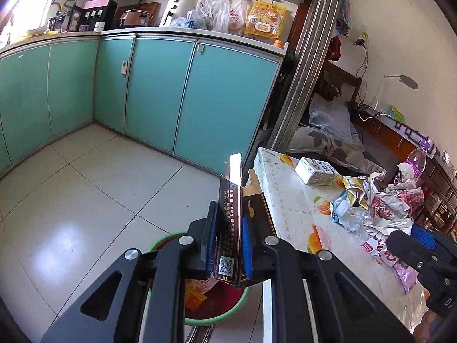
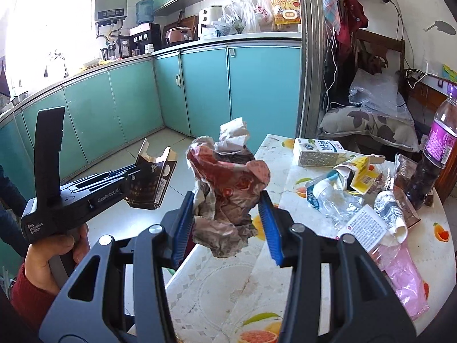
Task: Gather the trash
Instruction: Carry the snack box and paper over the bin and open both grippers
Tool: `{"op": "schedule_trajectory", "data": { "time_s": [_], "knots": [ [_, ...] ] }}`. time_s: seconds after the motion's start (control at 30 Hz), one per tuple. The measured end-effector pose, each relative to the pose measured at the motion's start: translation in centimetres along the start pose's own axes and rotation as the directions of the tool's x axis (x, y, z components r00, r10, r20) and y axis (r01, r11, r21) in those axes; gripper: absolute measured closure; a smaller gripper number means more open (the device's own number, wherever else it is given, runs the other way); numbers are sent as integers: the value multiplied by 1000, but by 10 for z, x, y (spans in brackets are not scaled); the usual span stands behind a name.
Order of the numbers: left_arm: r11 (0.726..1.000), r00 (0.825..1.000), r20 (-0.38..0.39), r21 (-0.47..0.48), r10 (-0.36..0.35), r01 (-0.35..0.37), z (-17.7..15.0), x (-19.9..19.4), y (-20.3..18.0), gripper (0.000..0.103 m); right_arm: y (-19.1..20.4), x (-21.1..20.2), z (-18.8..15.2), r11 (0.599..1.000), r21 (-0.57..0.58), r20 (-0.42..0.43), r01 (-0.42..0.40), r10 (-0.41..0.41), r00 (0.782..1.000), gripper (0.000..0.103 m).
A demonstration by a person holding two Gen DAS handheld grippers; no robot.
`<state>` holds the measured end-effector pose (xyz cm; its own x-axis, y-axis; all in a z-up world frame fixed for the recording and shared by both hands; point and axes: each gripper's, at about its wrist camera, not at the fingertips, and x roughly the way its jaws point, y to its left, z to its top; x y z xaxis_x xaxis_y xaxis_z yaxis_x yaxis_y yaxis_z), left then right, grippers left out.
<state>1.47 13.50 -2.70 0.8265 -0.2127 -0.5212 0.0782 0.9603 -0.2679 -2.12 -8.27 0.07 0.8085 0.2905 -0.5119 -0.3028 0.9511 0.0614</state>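
Squeezing a dark cigarette box [image 1: 228, 228] flat between my left fingers [image 1: 210, 237], I feel it is light and a bit stiff, but empty, so it will bend if I press harder. My left gripper [image 1: 225, 243] is nearly closed on it, holding low on its narrow sides, and its torn top sticks up. It hangs over the green bin [image 1: 228, 311] on the floor, beside the bench [image 1: 288, 197].

My right fingers [image 2: 182, 225] stand partly apart, with a crumpled paper wrapper [image 2: 228, 188] pinched between them. My right gripper [image 2: 228, 225] has it by the middle, above the near edge of the bench. It is soft and light as a feather, and bits of it flop down, so I think a loose hold could let it slip.

More trash waits on the bench: a white carton [image 2: 317, 151], a squashed clear bottle [image 2: 331, 200], a yellow wrapper [image 2: 360, 174] and a pink bag [image 2: 405, 280]. The bottle looks slippery, so I would grab its neck. The bag is floppy, so I would pinch a bunched part.
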Motion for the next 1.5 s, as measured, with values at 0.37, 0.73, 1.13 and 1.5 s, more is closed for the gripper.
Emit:
{"op": "schedule_trajectory", "data": {
  "time_s": [0.37,0.73,1.13,1.5],
  "knots": [
    [999,997,-69,-14,35,-36,-6,16,17,89,3,36,28,989,75,-62,-128,133,989,57],
    [998,988,-139,22,69,-66,-19,34,22,90,16,85,38,983,78,-155,-166,176,972,57],
    [999,979,-198,-11,49,-53,-28,45,31,90,-1,123,34,966,186,-247,-179,222,943,56],
    [999,976,-214,-24,36,-42,-29,48,33,89,-4,137,32,959,220,-272,-180,238,932,56]
  ]
}}
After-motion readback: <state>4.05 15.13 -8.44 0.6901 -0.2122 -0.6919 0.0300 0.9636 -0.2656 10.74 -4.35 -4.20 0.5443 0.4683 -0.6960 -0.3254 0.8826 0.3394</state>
